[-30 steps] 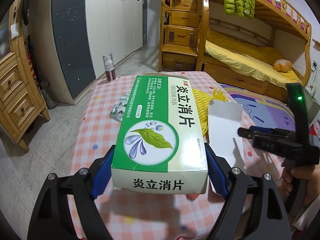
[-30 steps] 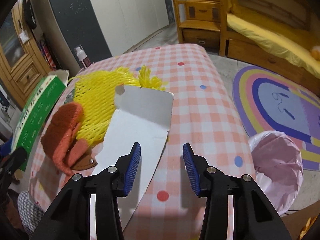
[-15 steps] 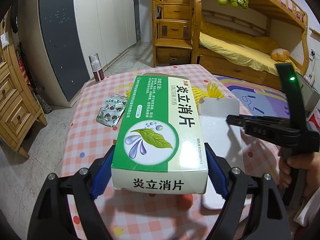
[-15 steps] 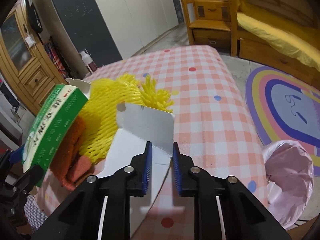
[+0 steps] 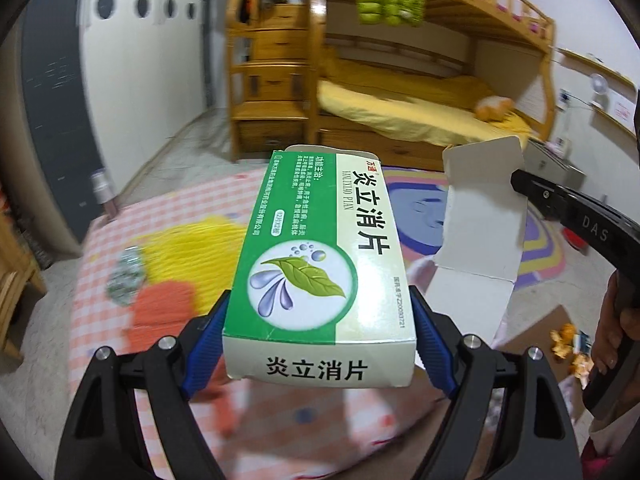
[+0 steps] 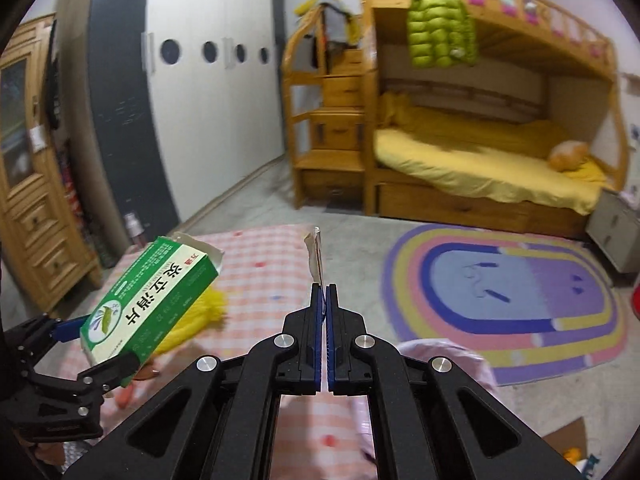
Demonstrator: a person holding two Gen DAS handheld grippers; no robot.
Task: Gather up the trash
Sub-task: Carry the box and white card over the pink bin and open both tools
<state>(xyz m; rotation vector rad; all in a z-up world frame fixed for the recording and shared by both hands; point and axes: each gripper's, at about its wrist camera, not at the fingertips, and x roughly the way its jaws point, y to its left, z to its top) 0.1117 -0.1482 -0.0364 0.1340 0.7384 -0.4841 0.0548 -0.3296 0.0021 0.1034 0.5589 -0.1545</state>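
My left gripper (image 5: 320, 344) is shut on a green and white medicine box (image 5: 320, 256) and holds it in the air above the checked table (image 5: 120, 224); the box also shows in the right wrist view (image 6: 152, 300). My right gripper (image 6: 324, 292) is shut on a flattened white cardboard piece (image 6: 316, 256), seen edge-on, lifted off the table; it shows flat in the left wrist view (image 5: 480, 224). A yellow foam net (image 5: 196, 248), an orange peel (image 5: 164, 308) and a foil blister pack (image 5: 128, 276) lie on the table.
A pink trash bag (image 6: 440, 360) sits on the floor right of the table. A striped oval rug (image 6: 500, 292), a wooden bunk bed (image 6: 480, 152) and a wooden dresser (image 6: 36, 216) surround the table. Orange scraps (image 5: 568, 348) lie on cardboard on the floor.
The right gripper closed on the white cardboard and lifted it. Both grippers rose and tilted up, carrying box and cardboard above the table and toward the right.
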